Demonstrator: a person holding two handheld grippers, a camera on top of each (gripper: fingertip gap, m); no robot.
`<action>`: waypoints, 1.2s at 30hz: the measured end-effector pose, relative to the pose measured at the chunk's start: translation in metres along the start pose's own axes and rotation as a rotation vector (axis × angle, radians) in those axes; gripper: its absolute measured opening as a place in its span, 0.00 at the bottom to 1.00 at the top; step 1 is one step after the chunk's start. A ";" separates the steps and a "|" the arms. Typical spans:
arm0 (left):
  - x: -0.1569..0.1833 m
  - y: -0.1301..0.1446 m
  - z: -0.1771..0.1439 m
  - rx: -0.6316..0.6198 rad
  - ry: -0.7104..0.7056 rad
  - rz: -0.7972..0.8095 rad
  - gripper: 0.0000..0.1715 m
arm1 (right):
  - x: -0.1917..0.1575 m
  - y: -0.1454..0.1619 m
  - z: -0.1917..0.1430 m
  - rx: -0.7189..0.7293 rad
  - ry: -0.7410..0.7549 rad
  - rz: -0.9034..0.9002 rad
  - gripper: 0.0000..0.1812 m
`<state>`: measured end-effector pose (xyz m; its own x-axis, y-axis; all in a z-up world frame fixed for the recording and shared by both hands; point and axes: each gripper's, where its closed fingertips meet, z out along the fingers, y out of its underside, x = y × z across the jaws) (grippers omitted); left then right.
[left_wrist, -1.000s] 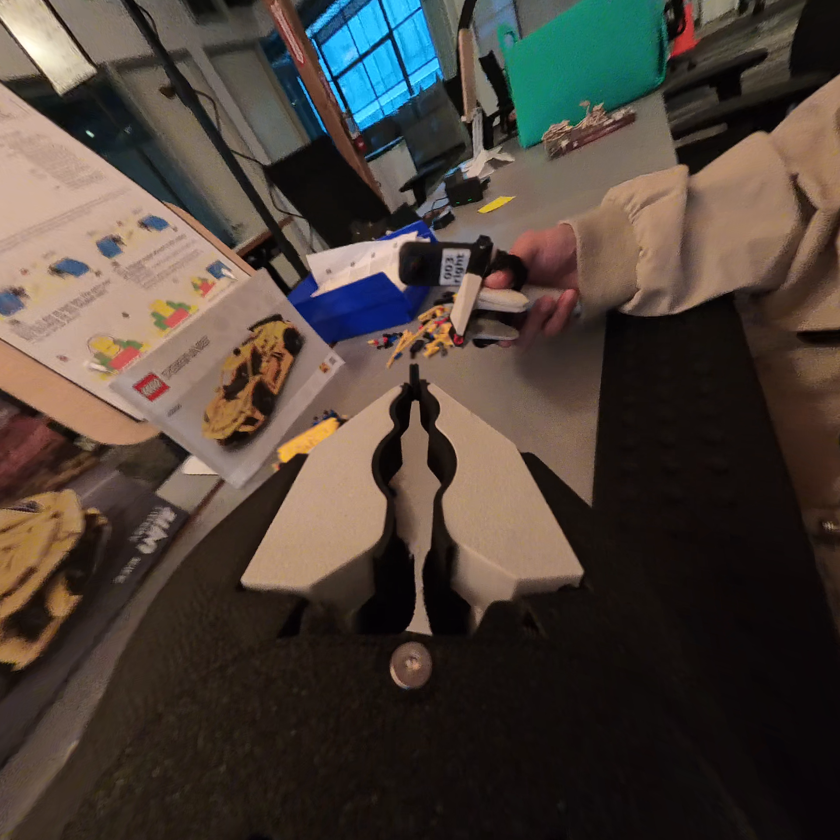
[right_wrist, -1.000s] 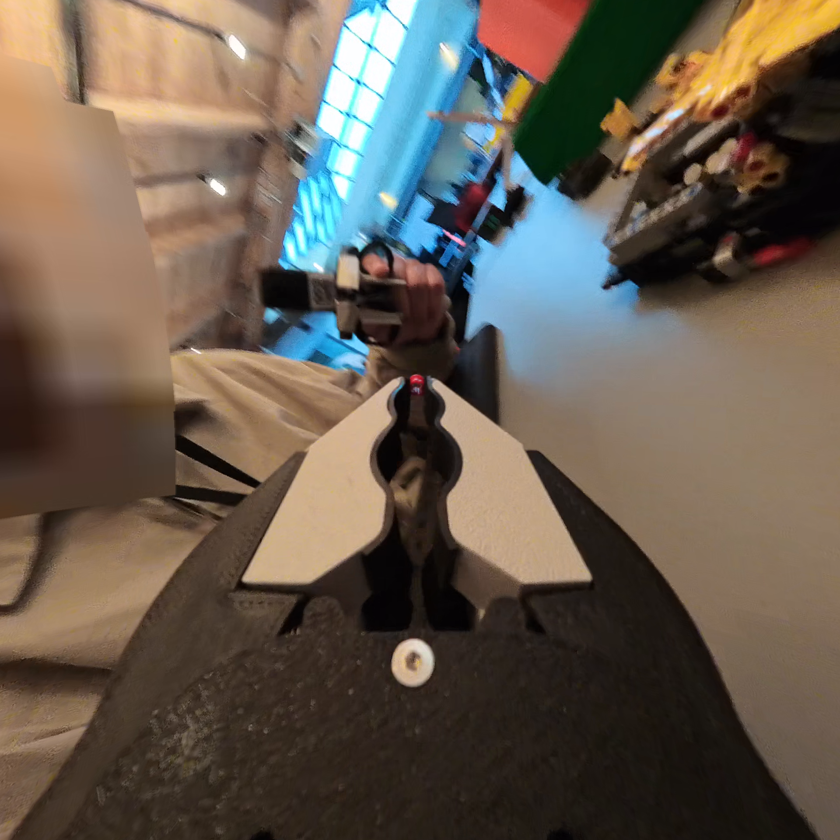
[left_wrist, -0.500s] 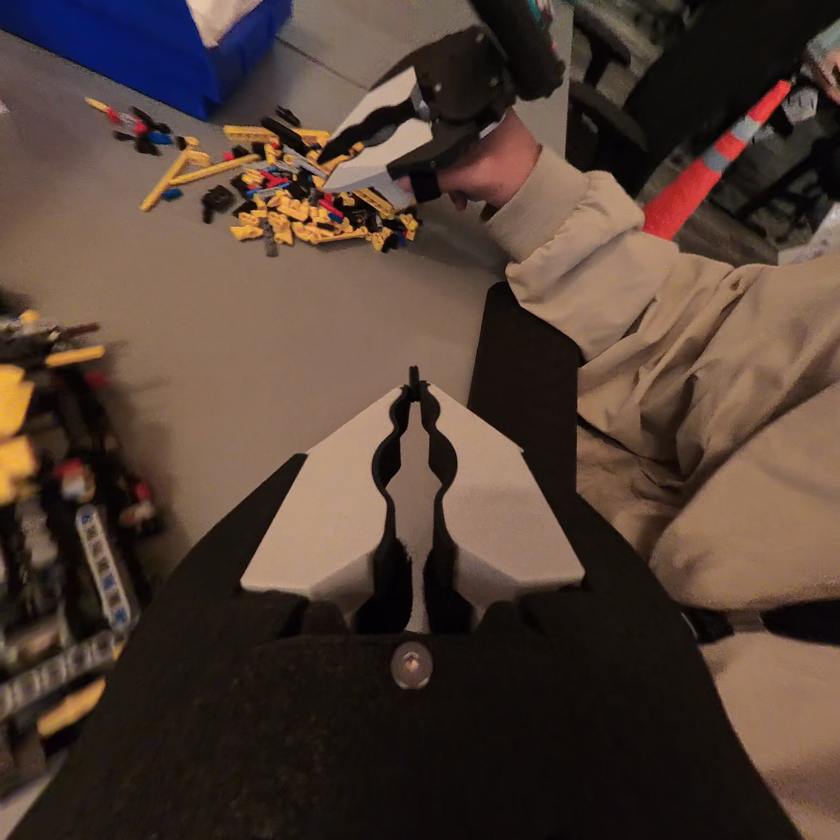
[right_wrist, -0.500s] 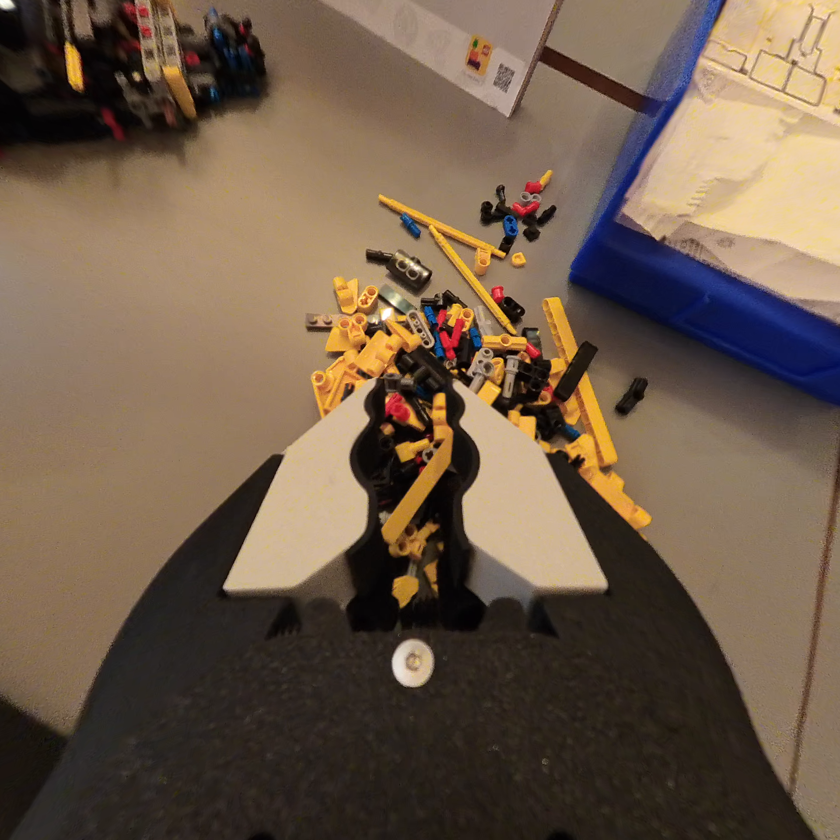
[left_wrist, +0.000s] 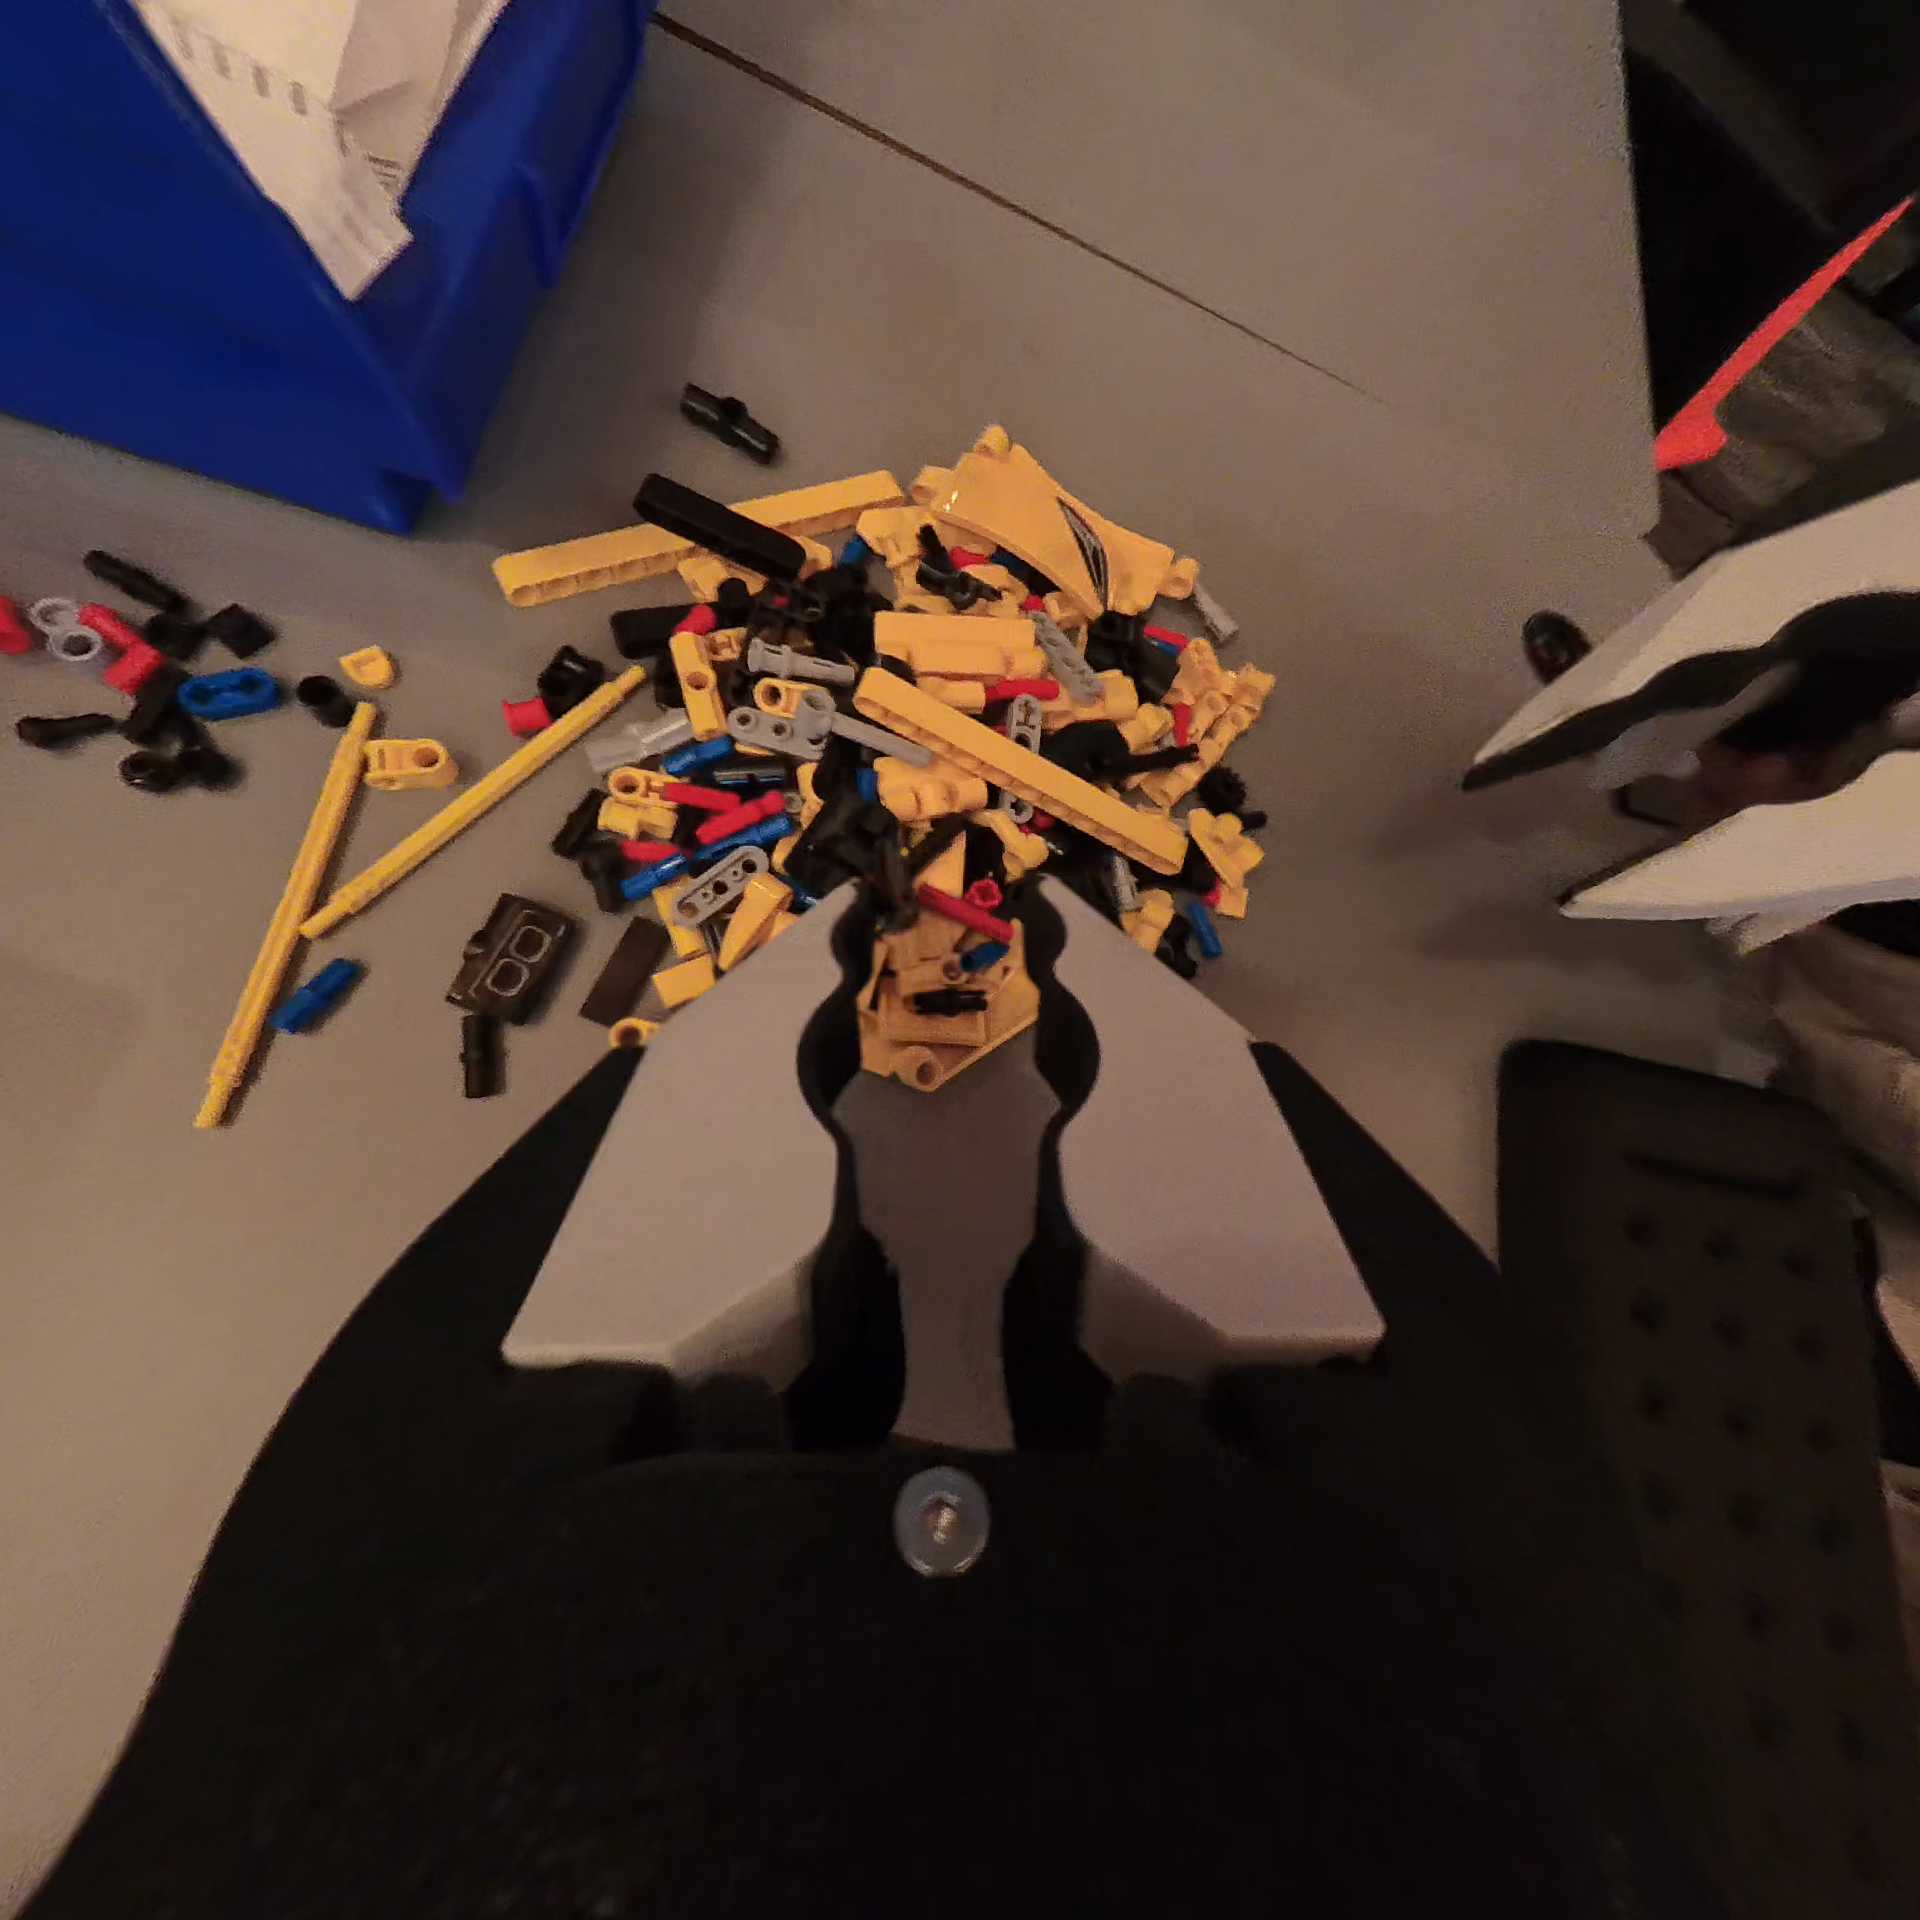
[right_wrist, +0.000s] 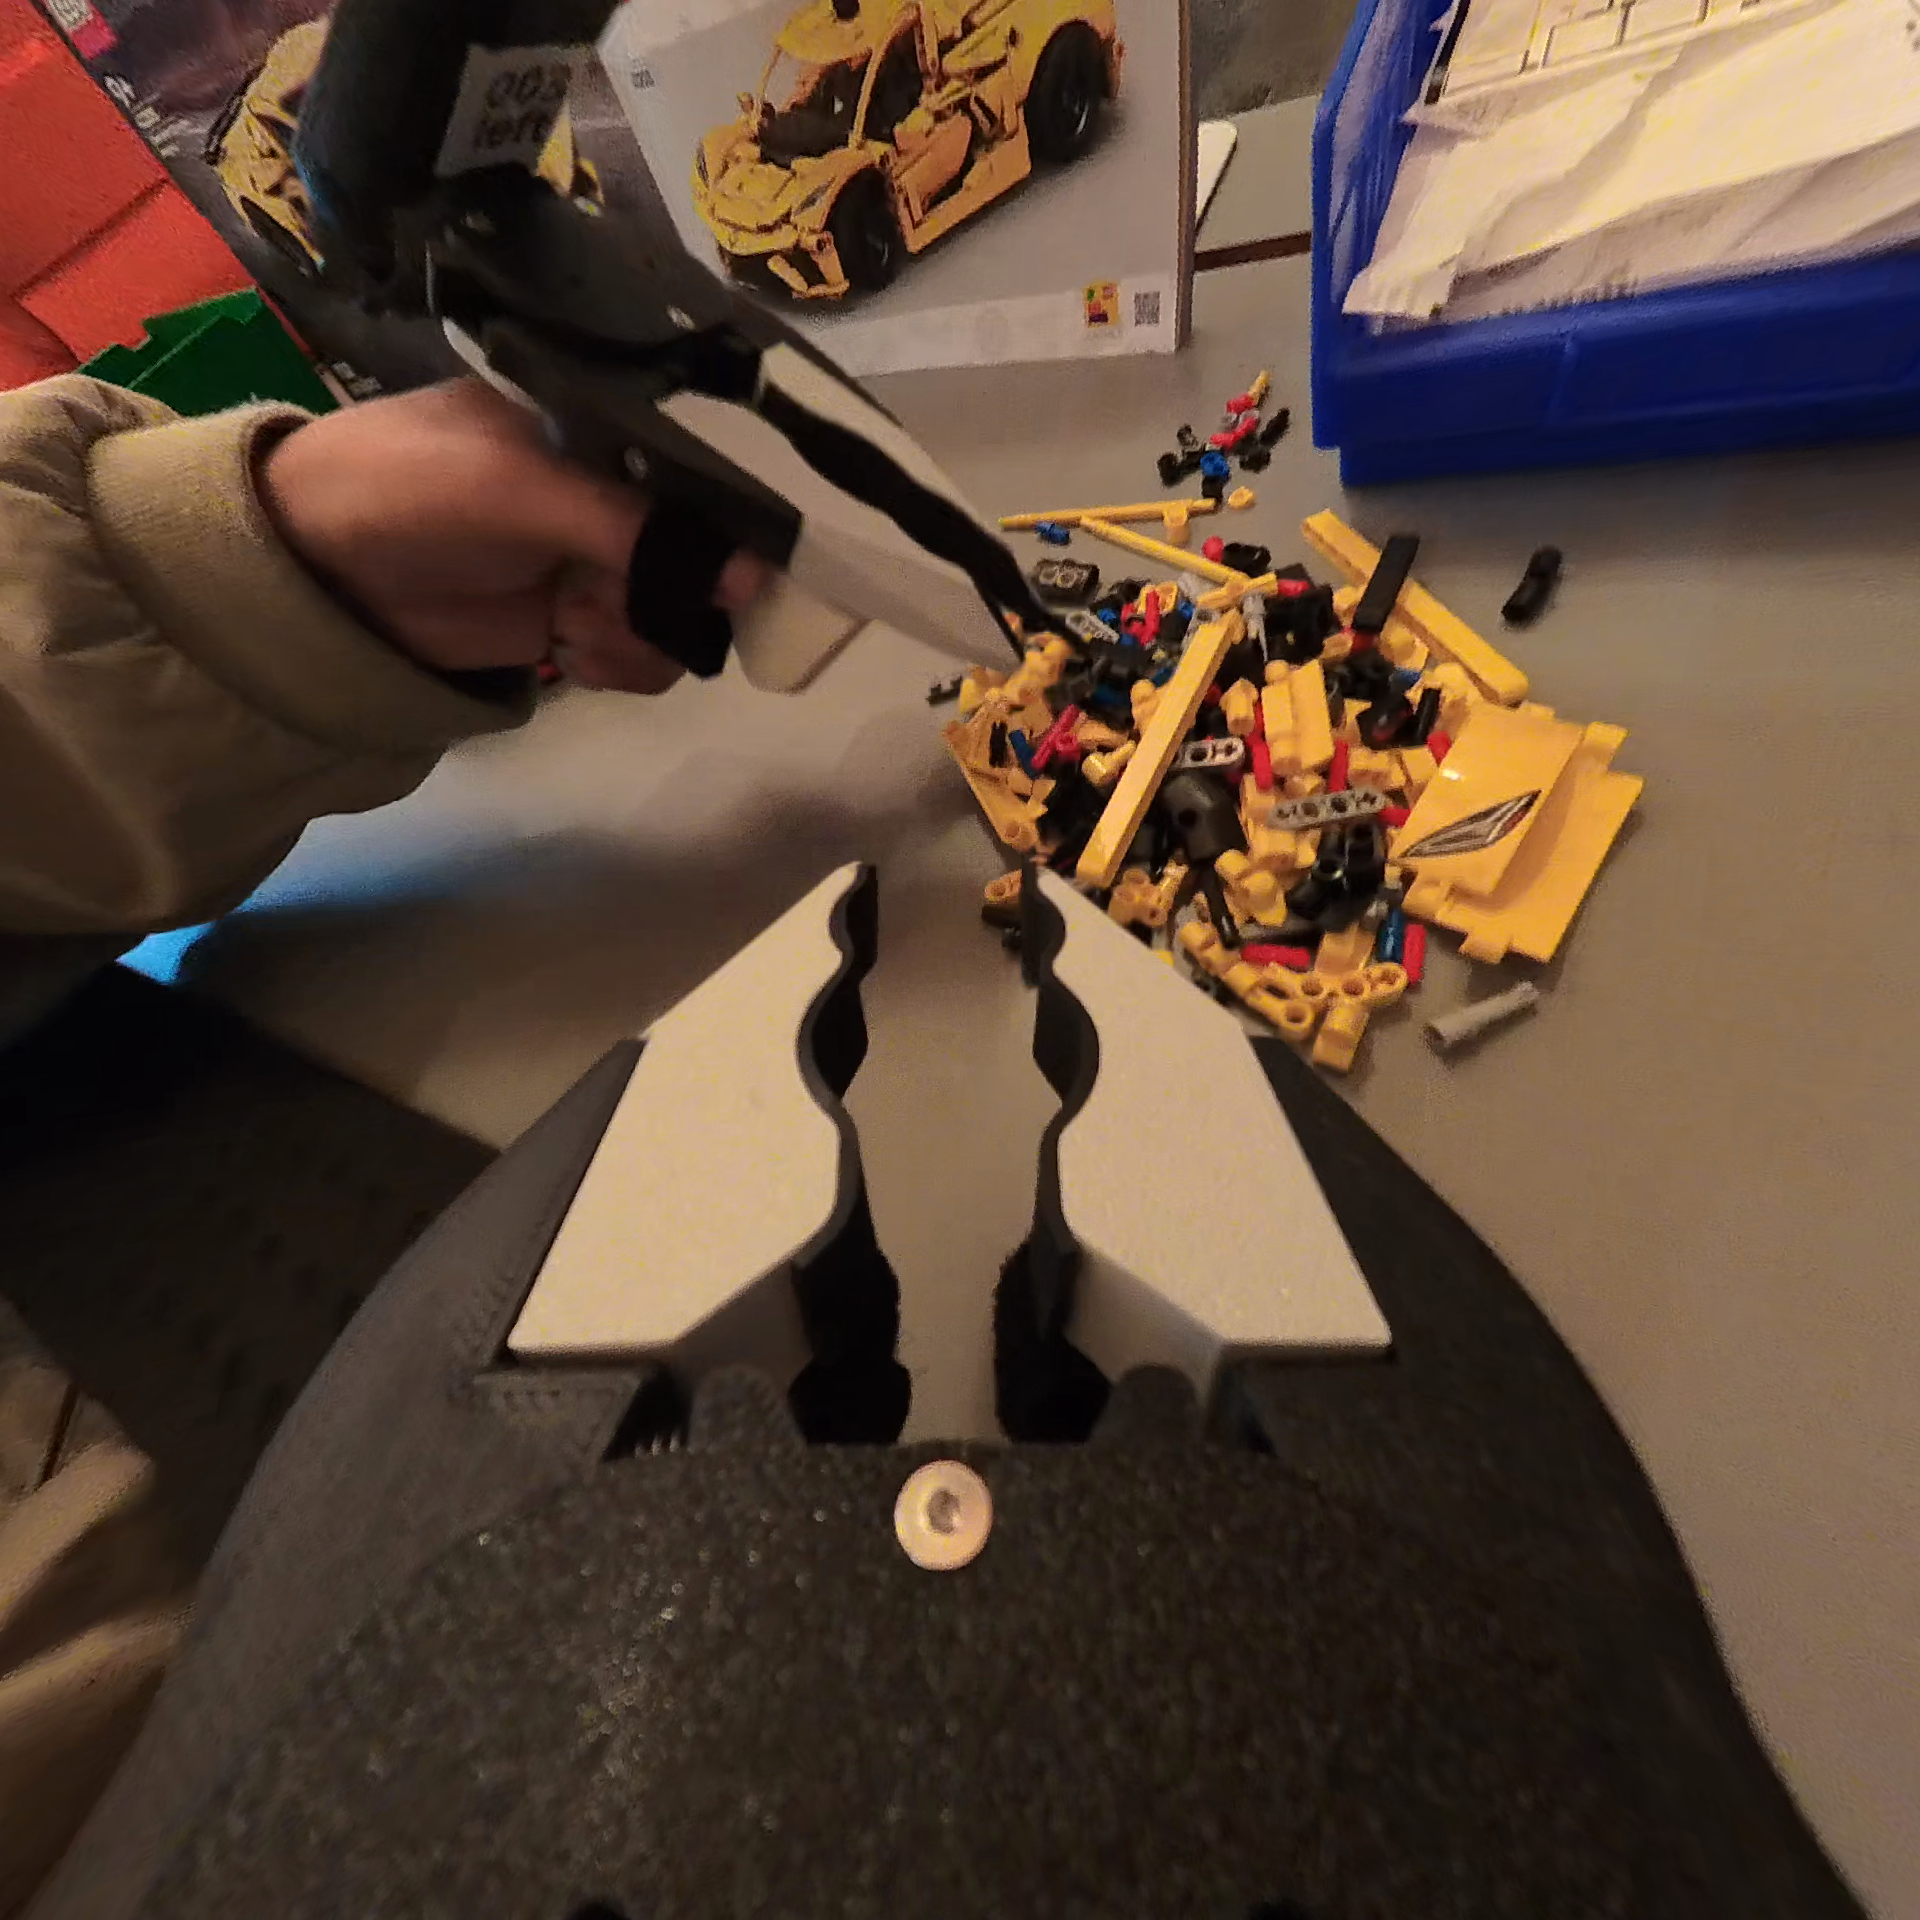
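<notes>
A pile of small yellow, black, red and blue building-set pieces (left_wrist: 935, 707) lies on the grey table (left_wrist: 1195, 260). My left gripper (left_wrist: 945, 894) is open, its tips at the pile's near edge, over a red axle and a yellow panel piece. It holds nothing. In the right wrist view, a hand (right_wrist: 447, 540) holds the left gripper (right_wrist: 1039, 639) with its tips at the pile (right_wrist: 1247, 769). My right gripper (right_wrist: 948, 878) is open and empty, just short of the pile's edge. It also shows at the right edge of the left wrist view (left_wrist: 1662, 790).
A blue bin with papers (left_wrist: 208, 260) stands behind the pile, also in the right wrist view (right_wrist: 1610, 343). A box with a yellow car picture (right_wrist: 935, 177) stands at the back. Long yellow axles (left_wrist: 291, 894) and a small cluster of loose pieces (left_wrist: 145, 665) lie left of the pile. The left gripper's tips are roughly 11 cm from the right gripper's.
Both grippers were shut a second ago and are now open. The left one swung down onto the pile. The right one moved from above the pile back to its edge.
</notes>
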<state>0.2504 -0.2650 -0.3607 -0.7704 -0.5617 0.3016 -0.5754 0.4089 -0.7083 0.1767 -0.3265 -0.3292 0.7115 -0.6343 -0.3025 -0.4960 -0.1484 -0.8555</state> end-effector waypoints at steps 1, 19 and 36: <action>0.001 -0.003 -0.009 0.027 0.004 -0.006 0.18 | -0.001 0.001 -0.002 -0.005 -0.010 0.006 0.14; -0.070 0.159 -0.379 0.653 -0.581 -0.255 0.19 | -0.204 -0.033 0.152 -0.240 -0.519 -0.460 0.29; -0.089 0.210 -0.320 0.563 -0.711 -0.271 0.33 | -0.211 0.031 0.246 -0.312 -0.335 -0.486 0.23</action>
<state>0.1102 0.1010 -0.3316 -0.1754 -0.9693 0.1725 -0.3505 -0.1022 -0.9310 0.1337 -0.0106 -0.3949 0.9817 -0.1770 -0.0705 -0.1647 -0.6025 -0.7809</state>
